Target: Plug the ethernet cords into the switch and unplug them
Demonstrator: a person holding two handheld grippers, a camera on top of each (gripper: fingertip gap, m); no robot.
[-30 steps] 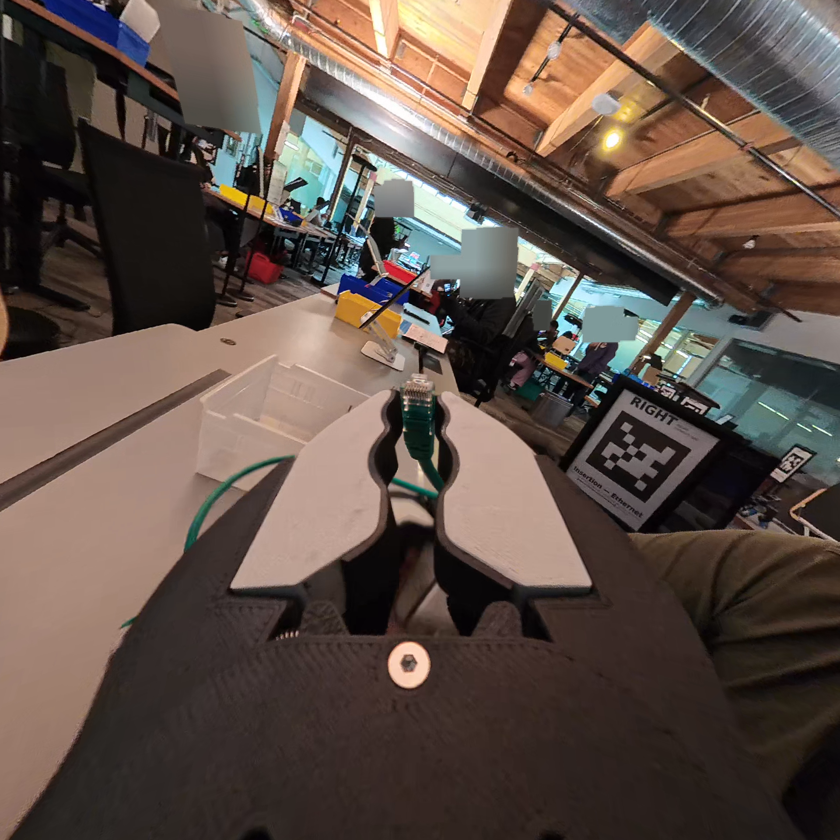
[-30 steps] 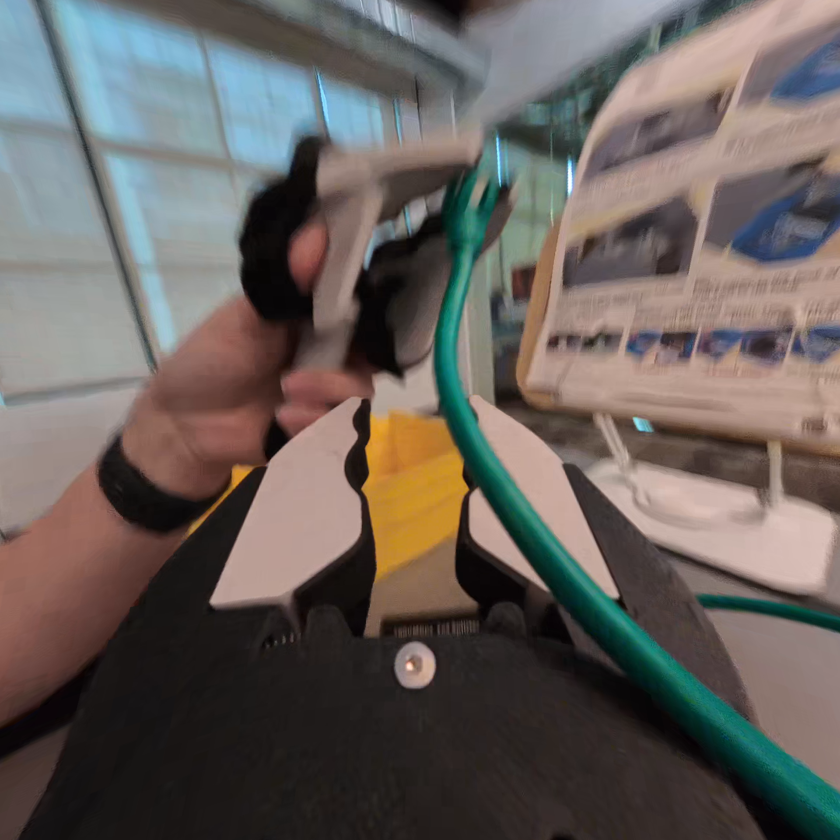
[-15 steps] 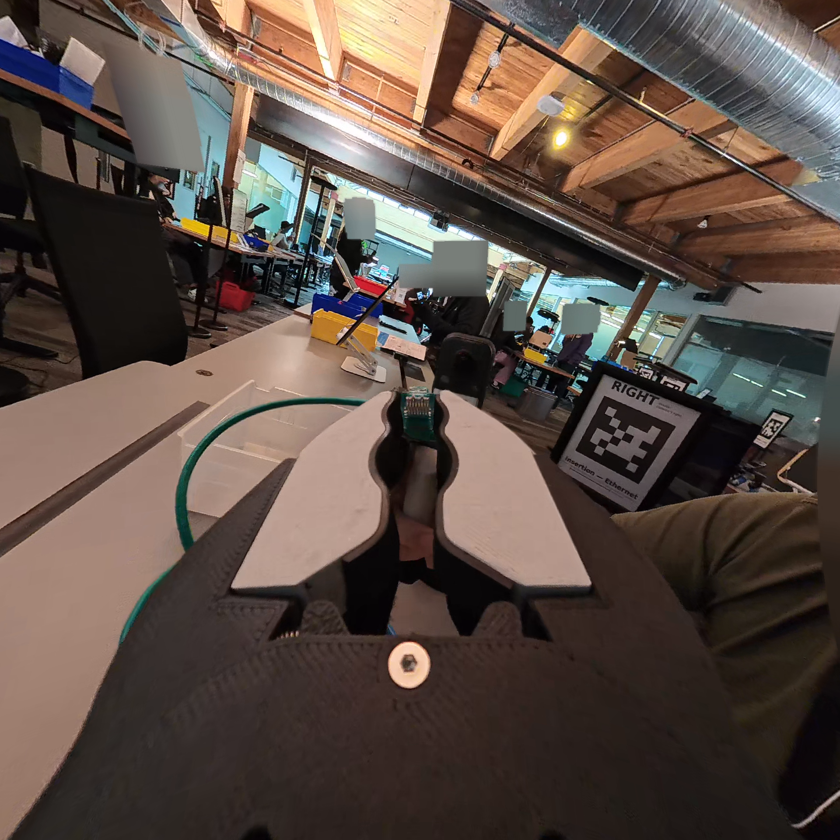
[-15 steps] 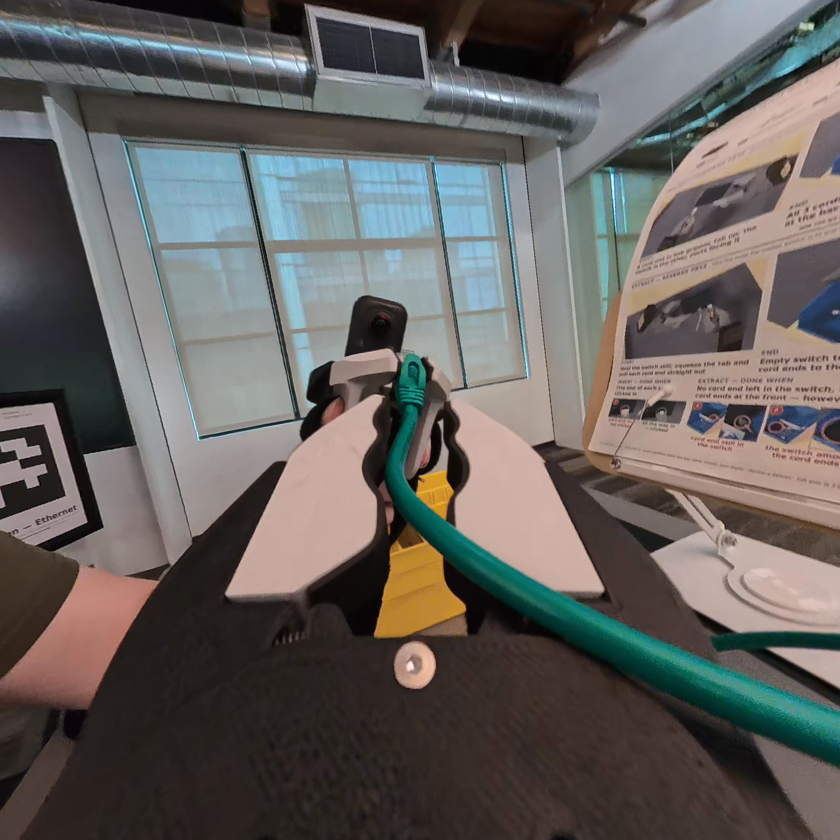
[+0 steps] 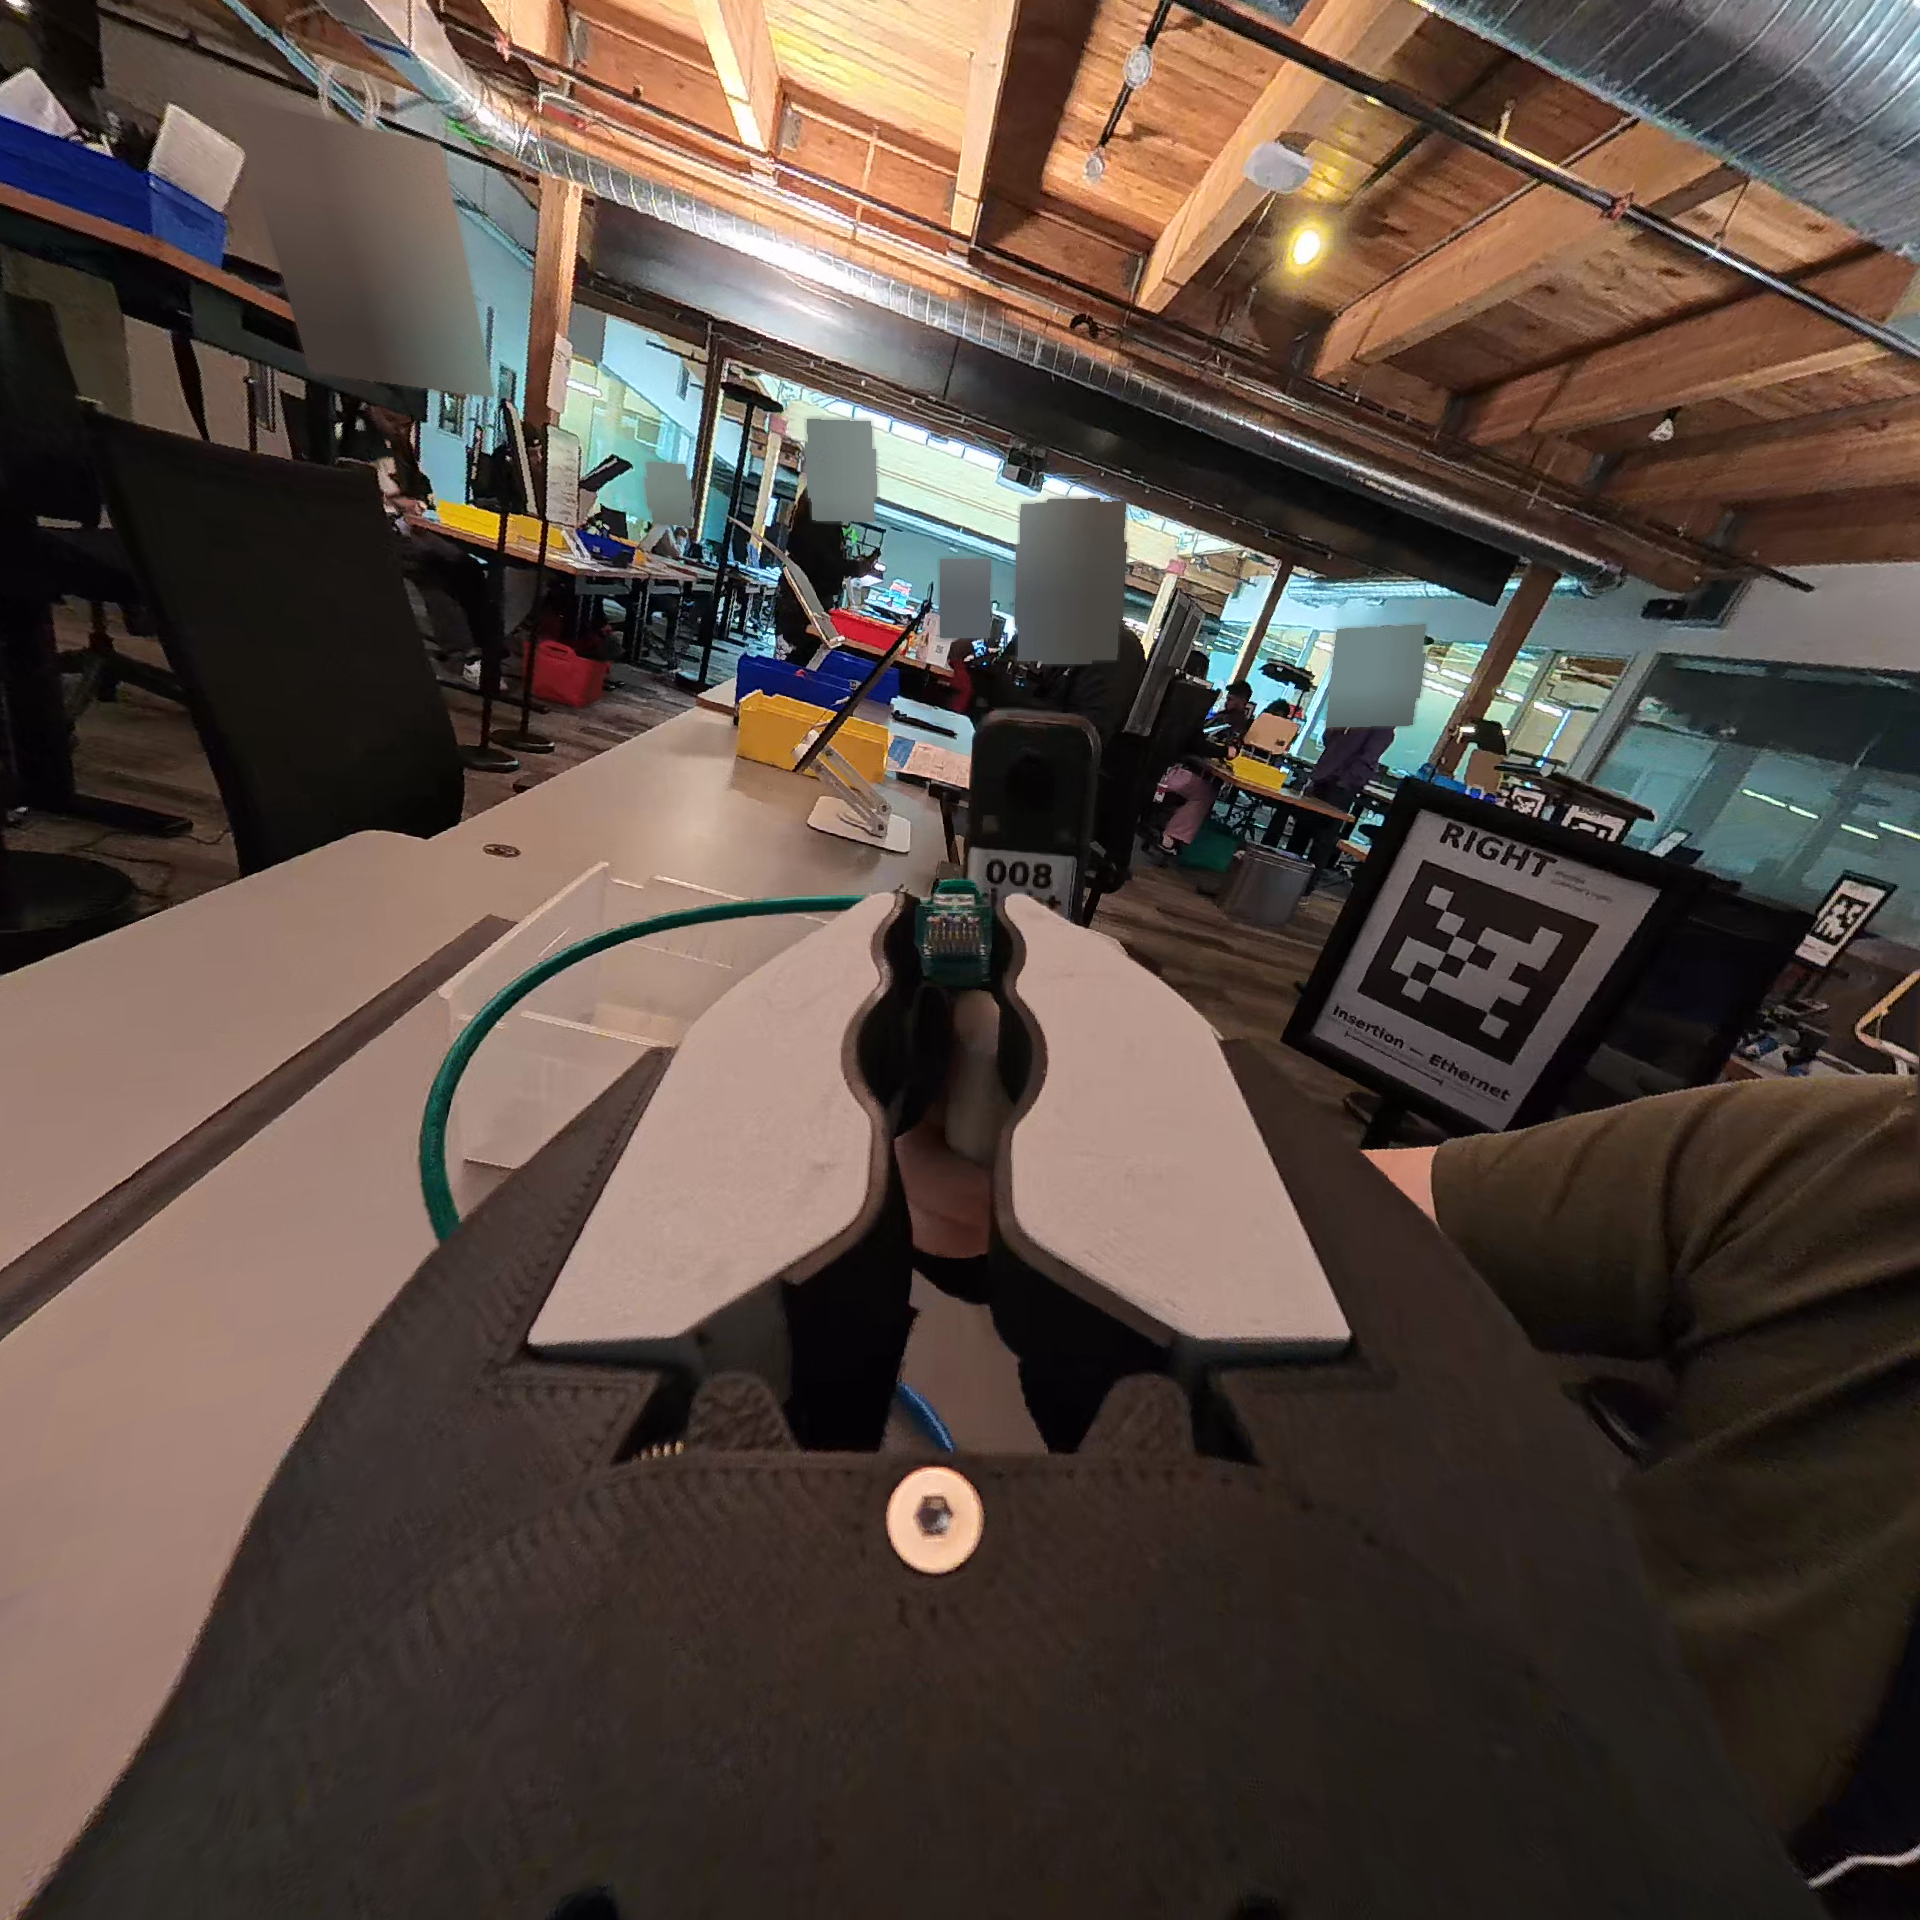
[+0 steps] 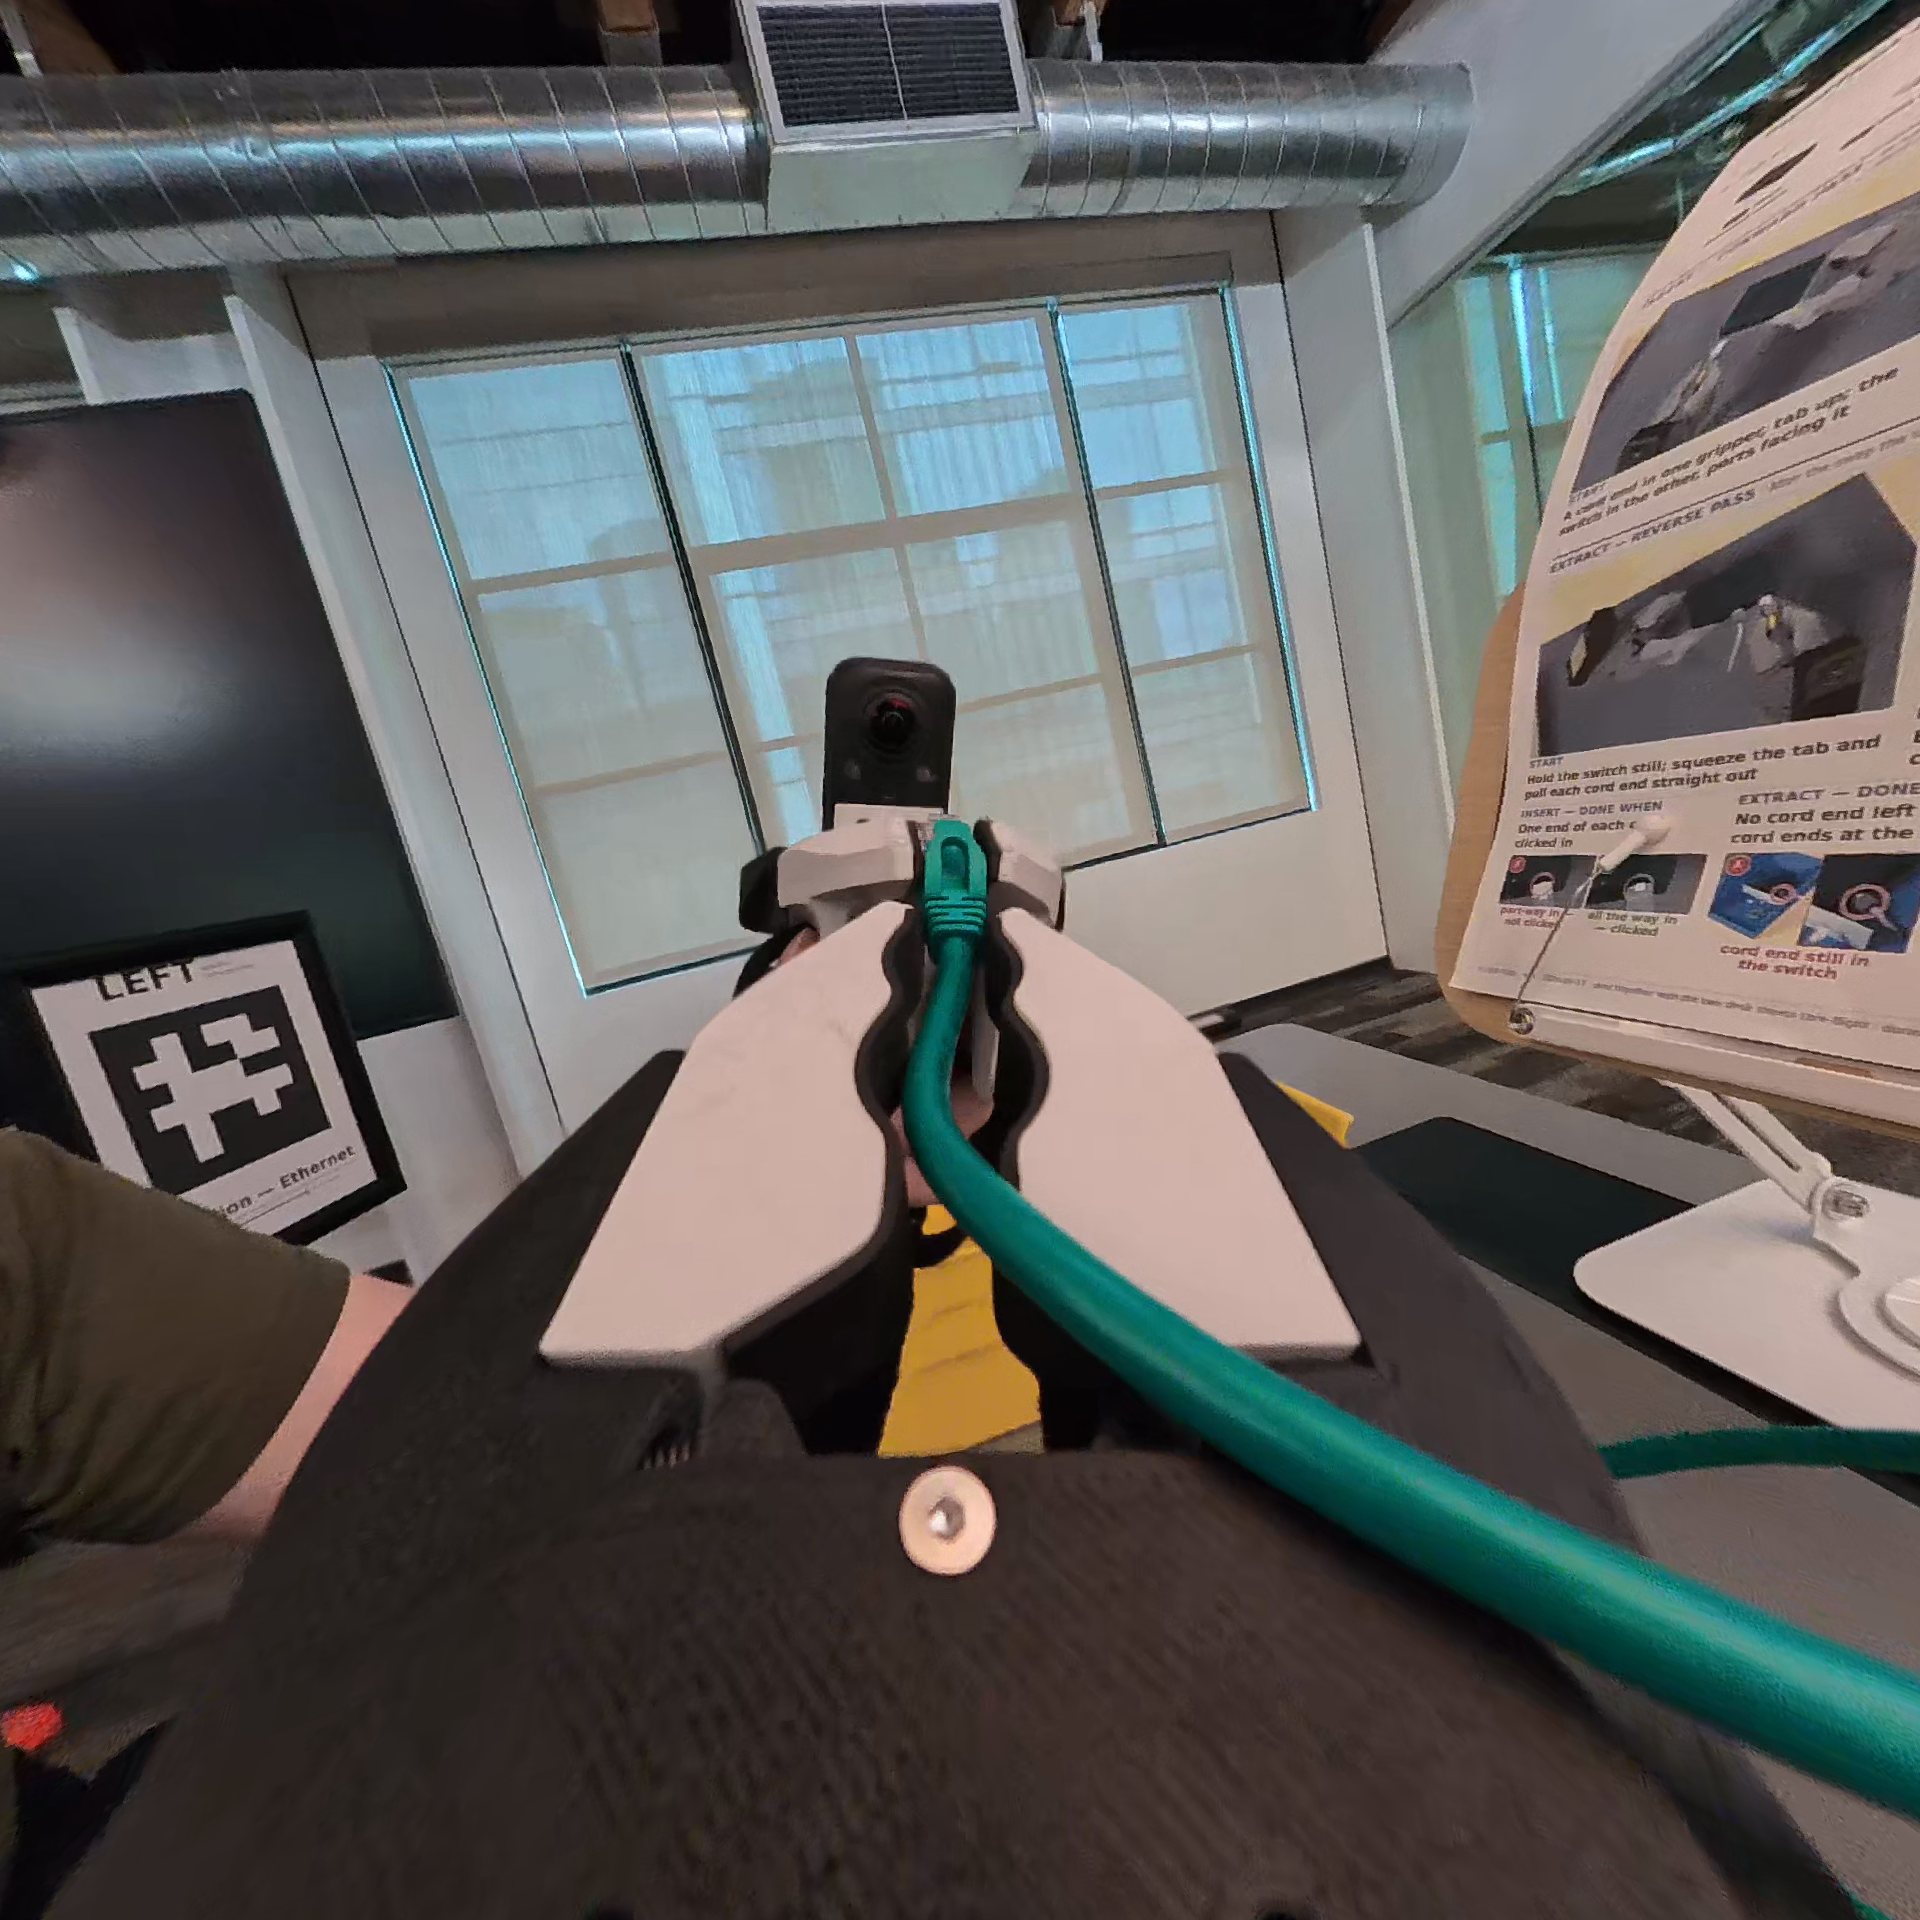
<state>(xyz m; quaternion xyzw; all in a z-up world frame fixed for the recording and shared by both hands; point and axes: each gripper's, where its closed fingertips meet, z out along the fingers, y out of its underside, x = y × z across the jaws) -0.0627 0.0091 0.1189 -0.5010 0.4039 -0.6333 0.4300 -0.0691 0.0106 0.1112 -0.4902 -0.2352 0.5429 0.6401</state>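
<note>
A green ethernet cord (image 6: pixel 1247 1392) runs over my right gripper (image 6: pixel 951 925), which is shut on it just behind the plug boot (image 6: pixel 951 883). My left gripper (image 5: pixel 951 914) faces the right one tip to tip and is shut on the cord's plug (image 5: pixel 954 940), whose contacts face the left wrist camera. The left gripper (image 6: pixel 920 862) also shows in the right wrist view, with its camera (image 6: pixel 890 743) above it. The right gripper's camera (image 5: pixel 1034 769) rises behind the plug. The cord loops out to the left (image 5: pixel 447 1091) over the table. The switch is in neither view.
A clear plastic bin (image 5: pixel 561 987) sits on the grey table (image 5: pixel 208 1039). A marker sign (image 5: pixel 1475 956) stands at the right, another (image 6: pixel 218 1081) opposite. An instruction sheet (image 6: pixel 1745 727) on a white stand (image 6: pixel 1766 1320) is close by. A yellow bin (image 6: pixel 956 1351) lies below my right gripper. The tips of both grippers are at nearly the same place.
My right gripper was open beside the cord and has shut on it behind the plug. Both grippers have lined up tip to tip. The left gripper has kept its grip.
</note>
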